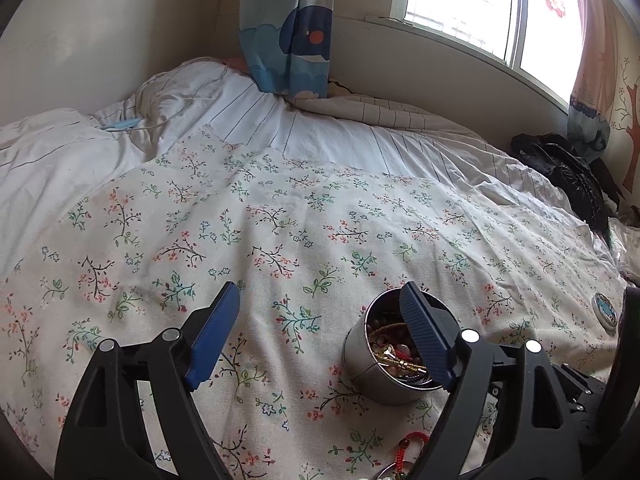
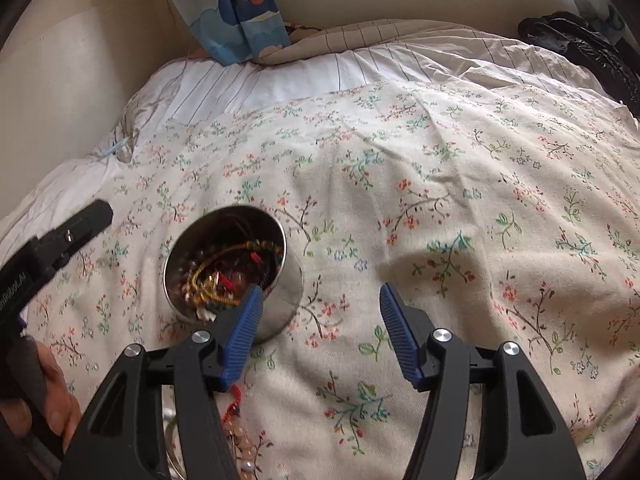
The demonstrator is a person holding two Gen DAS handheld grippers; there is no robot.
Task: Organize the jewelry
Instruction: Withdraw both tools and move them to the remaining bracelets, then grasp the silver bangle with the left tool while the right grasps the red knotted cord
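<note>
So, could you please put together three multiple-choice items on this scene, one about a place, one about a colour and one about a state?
1. Where does the metal tin stand?
A. on the floral bedspread
B. on the windowsill
C. on a wooden desk

2. What colour are the pads of the right tool?
A. red
B. blue
C. yellow

3. In what state is the tin?
A. closed with a lid
B. open and empty
C. open, with jewelry inside

Answers:
1 A, the flowered cloth surrounds its base.
2 B, both ribbed pads are blue against black arms.
3 C, no lid covers it and beads and cords show inside.
</note>
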